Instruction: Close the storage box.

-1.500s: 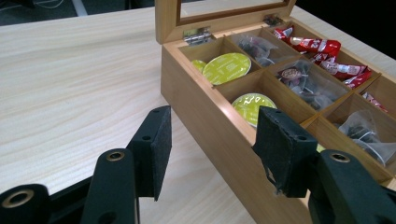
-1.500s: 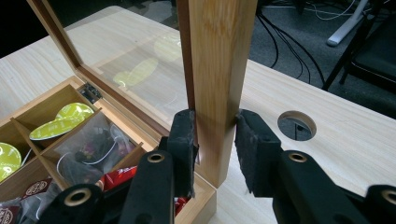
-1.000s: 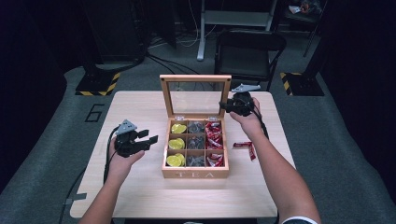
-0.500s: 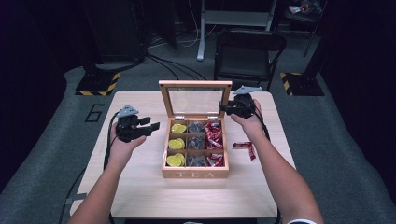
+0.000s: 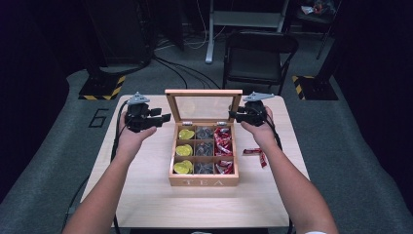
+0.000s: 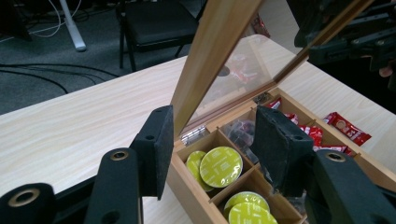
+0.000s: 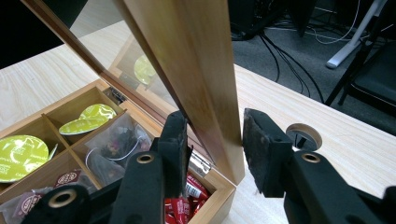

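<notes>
A wooden tea box (image 5: 203,182) stands open mid-table, its glass-paned lid (image 5: 203,92) upright. Yellow-green capsules (image 5: 185,148) fill its left column, dark tea bags (image 5: 204,148) the middle, red packets (image 5: 223,146) the right. My right gripper (image 5: 234,115) straddles the lid's right edge (image 7: 201,70). Its jaws have just been opening and sit close on either side of the frame without pressing. My left gripper (image 5: 164,118) is open at the lid's left edge (image 6: 219,56), which rises just beyond its tips, near one jaw. Nothing is held in it (image 6: 210,135).
A loose red packet (image 5: 255,153) lies on the table to the right of the box. A round cable hole (image 7: 303,136) sits in the tabletop behind the box. A folding chair (image 5: 258,53) stands past the far edge, with cables on the floor.
My left hand rose and moved right, from the table's left side up to the lid's left edge. The right hand stayed at the lid's right edge. The lid kept upright.
</notes>
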Tool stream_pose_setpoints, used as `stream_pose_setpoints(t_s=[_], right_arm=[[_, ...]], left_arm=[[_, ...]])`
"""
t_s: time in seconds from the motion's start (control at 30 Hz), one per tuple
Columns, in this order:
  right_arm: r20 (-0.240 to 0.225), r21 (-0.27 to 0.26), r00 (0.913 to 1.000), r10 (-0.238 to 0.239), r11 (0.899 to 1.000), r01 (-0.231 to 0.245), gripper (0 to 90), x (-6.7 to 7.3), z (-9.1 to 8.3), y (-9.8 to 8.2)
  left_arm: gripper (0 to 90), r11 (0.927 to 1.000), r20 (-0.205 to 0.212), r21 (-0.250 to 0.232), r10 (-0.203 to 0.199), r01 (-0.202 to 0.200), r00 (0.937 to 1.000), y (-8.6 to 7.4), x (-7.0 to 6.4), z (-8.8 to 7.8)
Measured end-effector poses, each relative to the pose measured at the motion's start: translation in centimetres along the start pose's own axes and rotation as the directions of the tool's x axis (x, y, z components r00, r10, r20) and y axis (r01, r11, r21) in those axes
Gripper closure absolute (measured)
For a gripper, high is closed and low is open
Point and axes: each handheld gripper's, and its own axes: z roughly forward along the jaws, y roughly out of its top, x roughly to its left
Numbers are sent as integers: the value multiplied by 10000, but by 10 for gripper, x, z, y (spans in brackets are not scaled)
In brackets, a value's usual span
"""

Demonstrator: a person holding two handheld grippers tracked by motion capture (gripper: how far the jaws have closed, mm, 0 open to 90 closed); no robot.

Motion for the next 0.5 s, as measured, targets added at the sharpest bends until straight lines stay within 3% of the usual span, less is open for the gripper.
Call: stream_pose_setpoints(t_s=[0.27,0.5], right_arm=[[81,-46,10000,-33,10000,34,596,4,-3,-4],[111,-76,9999,53,10000,-53,592,7,-5,-7]], left_arm=[[483,9999,-34,4,145,-145,9999,7,-3,2],[485,9990,12,-267,355,-355,9994,18,-10,3]])
